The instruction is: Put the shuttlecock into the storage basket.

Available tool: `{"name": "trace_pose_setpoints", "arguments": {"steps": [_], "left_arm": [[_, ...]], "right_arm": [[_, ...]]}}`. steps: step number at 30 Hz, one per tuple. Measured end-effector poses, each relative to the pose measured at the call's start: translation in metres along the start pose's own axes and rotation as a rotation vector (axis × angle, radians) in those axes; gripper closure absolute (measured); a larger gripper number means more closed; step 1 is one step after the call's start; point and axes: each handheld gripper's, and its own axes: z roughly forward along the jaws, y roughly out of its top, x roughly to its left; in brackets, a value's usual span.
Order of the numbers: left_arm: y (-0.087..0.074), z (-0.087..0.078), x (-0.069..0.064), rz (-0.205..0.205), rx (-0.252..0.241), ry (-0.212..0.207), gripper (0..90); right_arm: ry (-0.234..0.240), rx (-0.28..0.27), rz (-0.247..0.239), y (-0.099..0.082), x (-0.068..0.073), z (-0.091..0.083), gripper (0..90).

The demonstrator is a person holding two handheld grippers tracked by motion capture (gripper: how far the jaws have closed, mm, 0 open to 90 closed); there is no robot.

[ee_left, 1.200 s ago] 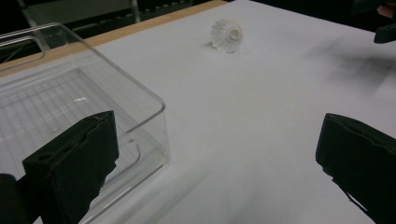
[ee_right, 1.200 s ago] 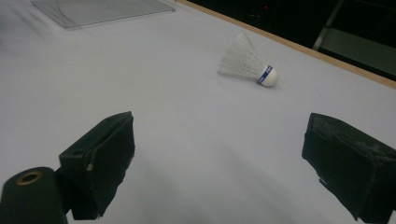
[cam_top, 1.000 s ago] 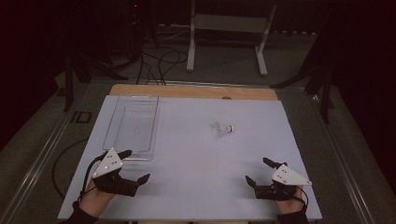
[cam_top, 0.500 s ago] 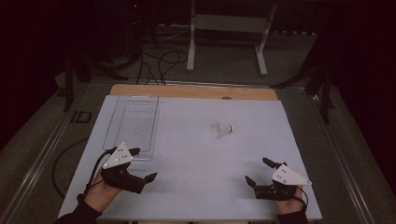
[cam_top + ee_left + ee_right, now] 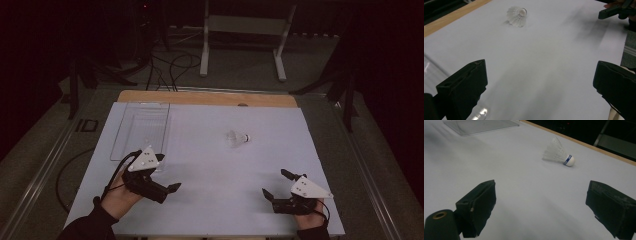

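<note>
White shuttlecock (image 5: 559, 153) with blue band at cork was seen on white table sheet (image 5: 210, 165); tan wooden edge (image 5: 205, 98) far, clear tray (image 5: 141, 131) far left, black grippers with grey plates.

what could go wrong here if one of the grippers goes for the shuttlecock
1. The shuttlecock lies on its side on the smooth white table, so a nudge from a jaw would likely roll it away.
2. Its feather skirt looks thin; closing on that rather than the cork could crush it.
3. The left gripper sits close to the clear tray's near edge, so a swing could bump it. The right gripper is open with bare table ahead.
</note>
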Motion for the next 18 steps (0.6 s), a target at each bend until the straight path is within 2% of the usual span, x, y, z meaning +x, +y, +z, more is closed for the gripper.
{"name": "trace_pose_setpoints", "arguments": {"steps": [1,2,12,13,18], "left_arm": [[0.0,0.0,0.0,0.0,0.0,0.0,0.3],[0.003,0.003,0.0,-0.001,0.007,-0.017,0.3],[0.014,0.013,-0.002,0.003,0.052,-0.032,0.3],[0.018,0.017,-0.003,0.012,0.077,-0.035,0.3],[0.024,0.023,-0.004,0.012,0.091,-0.058,0.3]], "right_arm": [[0.0,0.0,0.0,0.0,0.0,0.0,9.4],[-0.001,-0.001,0.001,0.0,0.0,0.0,9.4],[0.001,0.004,-0.001,0.0,0.0,0.0,9.4],[0.002,0.004,-0.001,0.0,0.0,0.0,9.4],[0.003,0.004,0.003,0.0,0.0,0.0,9.4]]}}
